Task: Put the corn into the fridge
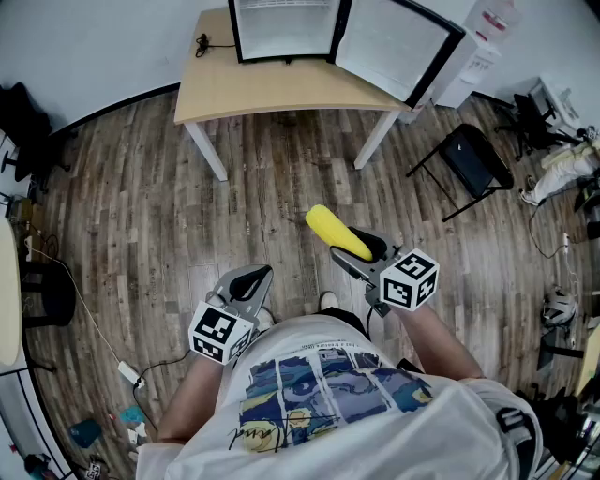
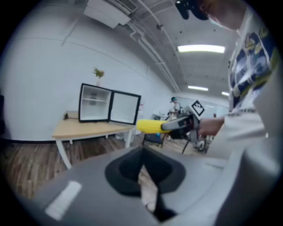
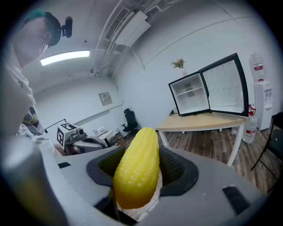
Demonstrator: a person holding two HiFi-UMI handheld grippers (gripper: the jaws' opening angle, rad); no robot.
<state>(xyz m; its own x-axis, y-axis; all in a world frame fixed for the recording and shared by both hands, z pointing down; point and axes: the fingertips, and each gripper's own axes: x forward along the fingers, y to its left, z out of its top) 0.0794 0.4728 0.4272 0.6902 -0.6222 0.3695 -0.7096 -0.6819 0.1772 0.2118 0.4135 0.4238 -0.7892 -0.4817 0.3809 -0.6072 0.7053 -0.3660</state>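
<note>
Two tongs (image 1: 255, 277) (image 1: 367, 247), one corn (image 1: 337, 232) (left seemingly closed)

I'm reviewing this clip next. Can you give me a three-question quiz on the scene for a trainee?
1. Fill in: the fridge stands on a wooden ____.
2. Which tool holds the corn? A. left tool B. right tool C. neither
3. True or false: the fridge is closed.

Key: 1. table. 2. B. 3. False; its door stands open.
</note>
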